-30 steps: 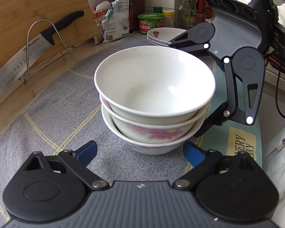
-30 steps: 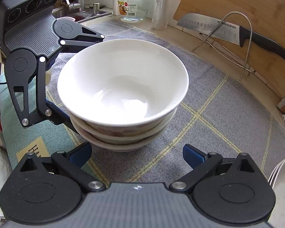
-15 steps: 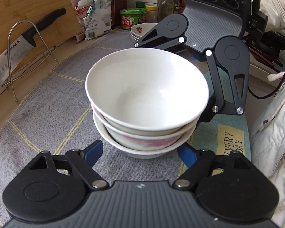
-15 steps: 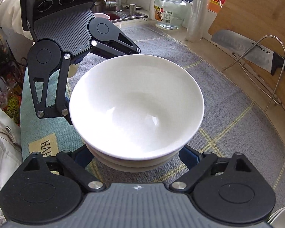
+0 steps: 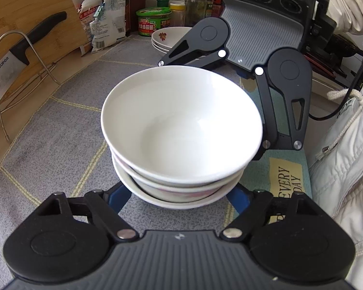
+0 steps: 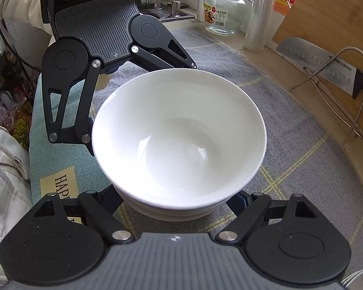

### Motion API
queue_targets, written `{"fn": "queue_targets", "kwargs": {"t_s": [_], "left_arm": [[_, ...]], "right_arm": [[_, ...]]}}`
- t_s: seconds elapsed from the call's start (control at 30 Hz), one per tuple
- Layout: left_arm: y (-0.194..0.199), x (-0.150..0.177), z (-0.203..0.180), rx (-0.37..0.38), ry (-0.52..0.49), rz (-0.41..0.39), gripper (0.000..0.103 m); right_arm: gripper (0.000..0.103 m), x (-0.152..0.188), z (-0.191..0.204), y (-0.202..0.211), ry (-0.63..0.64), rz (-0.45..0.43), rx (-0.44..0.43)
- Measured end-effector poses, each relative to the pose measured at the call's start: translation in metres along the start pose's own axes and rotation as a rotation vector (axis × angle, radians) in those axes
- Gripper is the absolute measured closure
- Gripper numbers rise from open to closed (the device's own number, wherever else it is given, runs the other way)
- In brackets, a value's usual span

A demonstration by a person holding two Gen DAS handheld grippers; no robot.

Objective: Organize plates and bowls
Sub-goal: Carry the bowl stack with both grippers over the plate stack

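Note:
Three nested white bowls (image 5: 181,125), the lower ones with pink flowers, stand stacked on the grey mat (image 5: 60,145). My left gripper (image 5: 179,197) has just been closing, and its blue pads now press on both sides of the lowest bowl. From the opposite side my right gripper (image 6: 174,200) clasps the same stack of bowls (image 6: 179,140); its pads are mostly hidden under the rims. Whether the stack still rests on the mat is hidden. A short pile of flowered plates (image 5: 169,37) sits behind.
A wire rack (image 5: 17,72) holding a black-handled knife (image 6: 326,70) leans on a wooden board. Bottles, a green-lidded tub (image 5: 153,21) and bags line the back. A glass jar (image 6: 223,12) stands near the sink. A person's white jacket (image 5: 346,157) borders the teal mat (image 6: 60,159).
Both grippers have come in closer around the bowl stack from opposite sides. The left jaws narrowed onto the lowest bowl, and the right jaws narrowed slightly too.

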State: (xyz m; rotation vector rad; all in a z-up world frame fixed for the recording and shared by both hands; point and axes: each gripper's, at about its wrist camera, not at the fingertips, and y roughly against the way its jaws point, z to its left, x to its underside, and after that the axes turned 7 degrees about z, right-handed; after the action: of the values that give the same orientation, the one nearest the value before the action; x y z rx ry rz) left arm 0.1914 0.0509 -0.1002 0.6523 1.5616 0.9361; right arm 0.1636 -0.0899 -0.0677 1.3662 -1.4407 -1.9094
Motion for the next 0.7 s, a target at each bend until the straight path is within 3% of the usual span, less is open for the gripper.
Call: {"fn": "queue_targets", "kwargs": {"t_s": [0.47,0.7], "left_arm": [[0.003,-0.005,-0.008,-0.013,0.006,0.021,0.019],[0.005,-0.025,-0.019,-0.029,0.013,0.017,0.019]], "right_arm": [[0.013,0.006,0.001,0.007,-0.010,0.015,-0.020],[0.013,0.018,-0.002,0.028,-0.005,0.010,-0.022]]}}
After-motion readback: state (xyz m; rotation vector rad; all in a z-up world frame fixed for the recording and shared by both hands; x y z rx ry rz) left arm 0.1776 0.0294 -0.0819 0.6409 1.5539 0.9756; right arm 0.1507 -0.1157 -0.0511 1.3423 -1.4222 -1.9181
